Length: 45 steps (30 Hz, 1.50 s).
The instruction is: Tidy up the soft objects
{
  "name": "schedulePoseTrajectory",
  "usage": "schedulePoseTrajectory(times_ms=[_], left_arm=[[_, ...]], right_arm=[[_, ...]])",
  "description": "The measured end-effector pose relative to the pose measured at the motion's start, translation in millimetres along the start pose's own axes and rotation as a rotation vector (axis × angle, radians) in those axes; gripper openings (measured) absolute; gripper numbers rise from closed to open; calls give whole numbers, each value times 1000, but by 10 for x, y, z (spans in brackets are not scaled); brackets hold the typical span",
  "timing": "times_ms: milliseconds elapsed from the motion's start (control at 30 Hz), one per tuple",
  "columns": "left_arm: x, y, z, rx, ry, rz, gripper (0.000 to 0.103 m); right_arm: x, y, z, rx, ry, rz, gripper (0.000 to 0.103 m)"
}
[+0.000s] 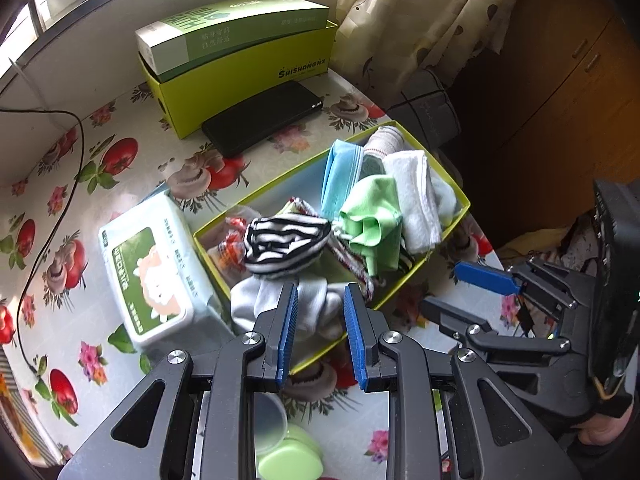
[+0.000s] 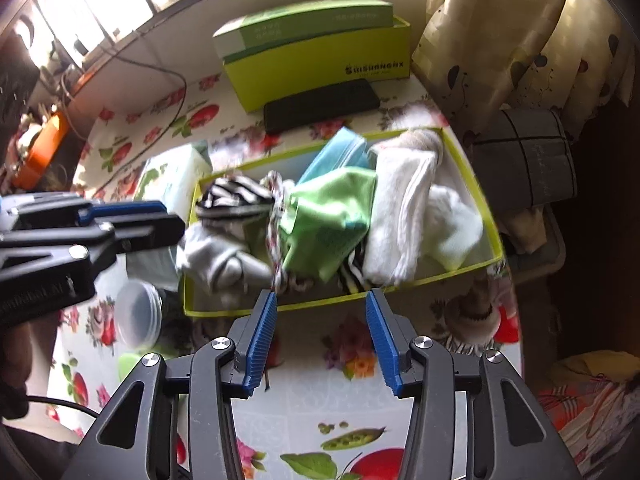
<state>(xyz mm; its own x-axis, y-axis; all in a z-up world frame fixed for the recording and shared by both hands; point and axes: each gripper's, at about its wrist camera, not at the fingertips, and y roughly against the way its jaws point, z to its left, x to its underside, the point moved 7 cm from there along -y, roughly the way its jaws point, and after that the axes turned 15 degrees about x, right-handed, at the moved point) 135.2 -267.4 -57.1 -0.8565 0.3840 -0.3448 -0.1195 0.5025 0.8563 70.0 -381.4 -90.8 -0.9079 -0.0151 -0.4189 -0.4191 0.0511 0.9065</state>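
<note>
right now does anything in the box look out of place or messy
Yes: the grey sock spills over the near wall of the yellow-green box, half outside, and the striped cloth lies loosely bunched, not folded like the white towel.

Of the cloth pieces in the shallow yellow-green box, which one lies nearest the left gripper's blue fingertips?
The pale grey sock, bunched at the box's near corner, right ahead of the left gripper. The black-and-white striped sock and bright green cloth sit deeper in.

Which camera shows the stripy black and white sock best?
The left wrist view. There the black-and-white striped sock lies sharp and whole on top of the pile in the yellow-green box. In the right wrist view the same sock is blurred, sits farther off, and a braided cord covers part of it.
</note>
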Motion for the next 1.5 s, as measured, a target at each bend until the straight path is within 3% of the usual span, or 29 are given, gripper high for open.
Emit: schedulePoseTrajectory(times_ms=[433,700,1500], left_arm=[[302,291,31,-59,1,-44,25],[450,390,22,-50,13,-59,25],[517,387,42,-74,18,-49,25]], right_arm=[[165,324,314,1,60,-29,50],[222,473,400,29,66,-30,51],[225,442,418,62,62,-1,51]])
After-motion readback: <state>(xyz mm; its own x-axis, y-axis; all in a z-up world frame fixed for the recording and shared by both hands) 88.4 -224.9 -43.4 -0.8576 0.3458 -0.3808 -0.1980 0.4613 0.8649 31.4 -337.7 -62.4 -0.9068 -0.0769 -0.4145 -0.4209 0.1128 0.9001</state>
